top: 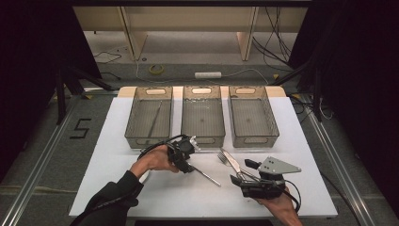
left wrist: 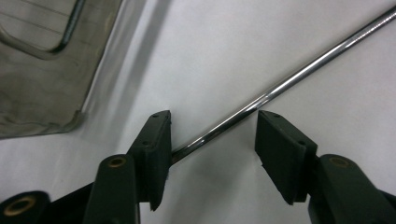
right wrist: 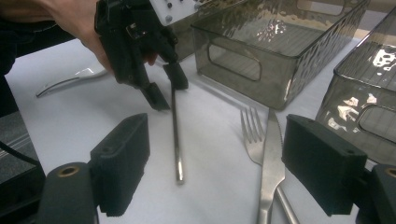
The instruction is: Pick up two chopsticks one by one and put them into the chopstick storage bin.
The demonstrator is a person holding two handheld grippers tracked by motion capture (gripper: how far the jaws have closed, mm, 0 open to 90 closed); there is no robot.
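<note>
Left gripper [top: 188,162] fingers gape around the chopstick [left wrist: 280,91]; right gripper [right wrist: 219,163] fingers wide over knife [right wrist: 270,168] and fork [right wrist: 252,135].

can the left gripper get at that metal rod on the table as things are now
Probably yes. The left gripper is open with its jaws either side of the metal rod, which lies flat on the white table. Nothing sits between the jaws and the rod, so closing should catch it.

White table [top: 301,141] on grey floor [top: 56,155] marked "5" [top: 80,128]; black curtains [top: 28,56] flank both sides; pale wooden furniture [top: 188,21] beyond far edge.
</note>
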